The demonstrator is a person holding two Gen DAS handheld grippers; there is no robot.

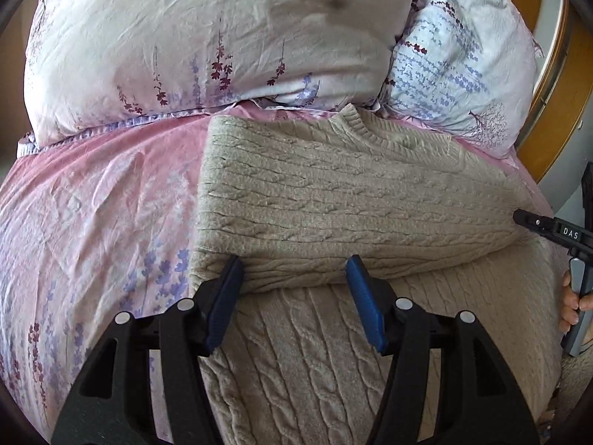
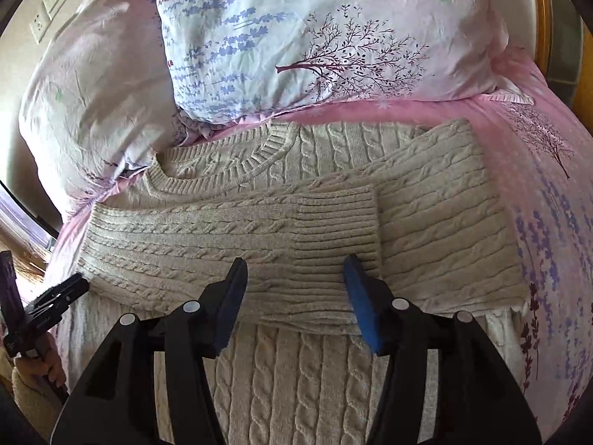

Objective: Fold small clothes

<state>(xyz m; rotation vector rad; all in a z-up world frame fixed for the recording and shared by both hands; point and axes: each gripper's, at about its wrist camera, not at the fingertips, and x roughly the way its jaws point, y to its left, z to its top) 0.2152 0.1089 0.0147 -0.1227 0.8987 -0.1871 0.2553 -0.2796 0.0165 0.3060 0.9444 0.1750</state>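
A beige cable-knit sweater [image 1: 333, 193] lies flat on the pink bed, collar [image 2: 255, 155] toward the pillows. Both sleeves are folded across the chest; the ribbed cuff [image 2: 337, 230] of one lies on top in the right wrist view. My left gripper [image 1: 294, 270] is open and empty, hovering over the lower edge of the folded sleeve. My right gripper [image 2: 296, 270] is open and empty, just above the cuff's lower edge. The right gripper also shows at the right edge of the left wrist view [image 1: 533, 222]; the left one shows at the left edge of the right wrist view [image 2: 63, 293].
Two floral pillows [image 1: 207, 44] [image 2: 333, 37] lie behind the sweater. The pink floral sheet [image 1: 92, 204] spreads to the left, and to the right in the right wrist view [image 2: 548, 193]. A wooden bed frame [image 1: 556, 111] runs at the right. Wall sockets [image 2: 48, 11] are at the far left.
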